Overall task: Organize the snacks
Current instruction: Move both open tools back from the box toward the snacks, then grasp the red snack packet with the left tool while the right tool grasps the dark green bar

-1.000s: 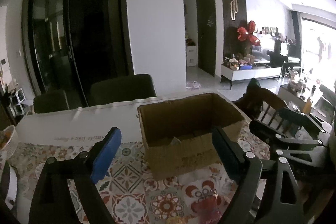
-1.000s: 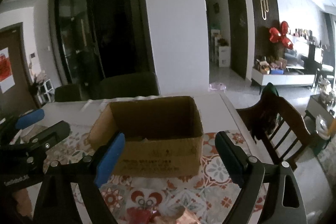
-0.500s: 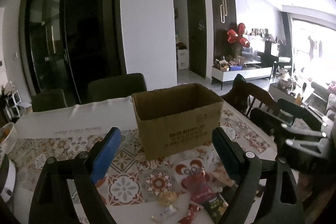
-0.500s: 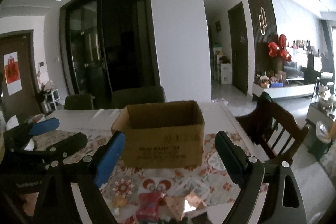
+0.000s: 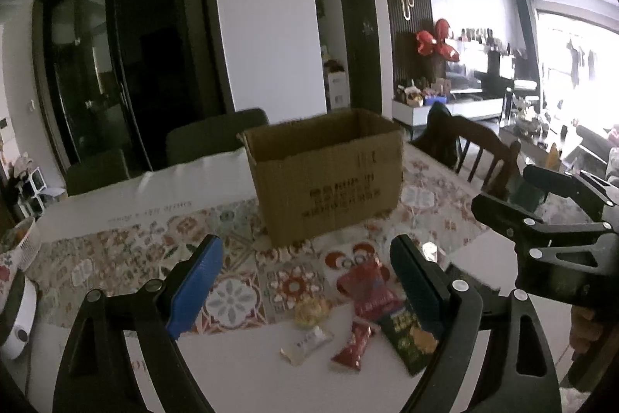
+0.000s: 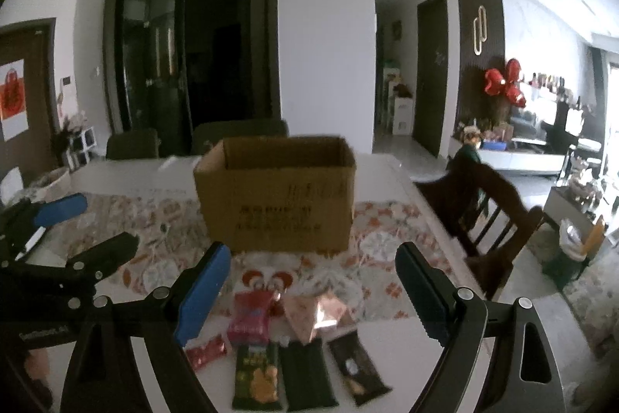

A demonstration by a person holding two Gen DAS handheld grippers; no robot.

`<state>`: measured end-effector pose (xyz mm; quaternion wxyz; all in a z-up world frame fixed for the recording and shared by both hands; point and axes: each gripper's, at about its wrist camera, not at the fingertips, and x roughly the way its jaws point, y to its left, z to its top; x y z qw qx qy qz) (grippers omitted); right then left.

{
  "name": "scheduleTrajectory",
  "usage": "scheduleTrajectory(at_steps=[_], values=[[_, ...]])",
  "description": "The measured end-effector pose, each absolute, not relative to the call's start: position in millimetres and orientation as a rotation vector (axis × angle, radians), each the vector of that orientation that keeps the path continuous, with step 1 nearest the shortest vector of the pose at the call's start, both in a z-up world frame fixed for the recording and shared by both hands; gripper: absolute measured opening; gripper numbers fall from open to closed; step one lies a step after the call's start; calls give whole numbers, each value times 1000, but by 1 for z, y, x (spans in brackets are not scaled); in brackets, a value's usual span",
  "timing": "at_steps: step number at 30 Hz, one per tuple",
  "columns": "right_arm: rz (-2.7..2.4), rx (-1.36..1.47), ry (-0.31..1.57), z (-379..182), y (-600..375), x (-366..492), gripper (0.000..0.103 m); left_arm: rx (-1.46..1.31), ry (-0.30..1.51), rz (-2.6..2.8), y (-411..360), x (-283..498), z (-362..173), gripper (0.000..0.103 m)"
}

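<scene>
I had both grippers up over the near edge of the table (image 5: 216, 366) — the left gripper (image 5: 305, 281) with its jaws spread wide and nothing between them, the right gripper (image 6: 313, 291) just the same. The open cardboard box (image 6: 276, 198) stood upright on the patterned cloth (image 5: 127, 250), beyond the snacks. The packets lay loose in front of it, near the table's edge: a red bag (image 5: 367, 285), a small red packet (image 5: 354, 347), a white wrapper (image 5: 307, 339), a green packet (image 6: 256, 378) and a dark bar (image 6: 358, 368) — all apart from the box.
</scene>
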<state>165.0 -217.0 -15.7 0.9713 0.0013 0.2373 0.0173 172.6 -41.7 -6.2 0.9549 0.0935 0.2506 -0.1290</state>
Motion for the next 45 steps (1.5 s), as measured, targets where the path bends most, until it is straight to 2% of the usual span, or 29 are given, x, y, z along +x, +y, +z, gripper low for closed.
scheduleTrajectory(at_steps=[11,19,33,45], values=[[48,-34,620,-58,-209,156,87,267,563,-285,-44,156,-45,86],[57,-54,712,-90,-206,156,79,305,643,-331,-51,162,-74,70],[79,-54,856,-131,-210,182,65,331,785,-381,-62,190,-116,56],[103,-42,935,-150,-210,196,63,310,854,-441,-68,208,-133,44]])
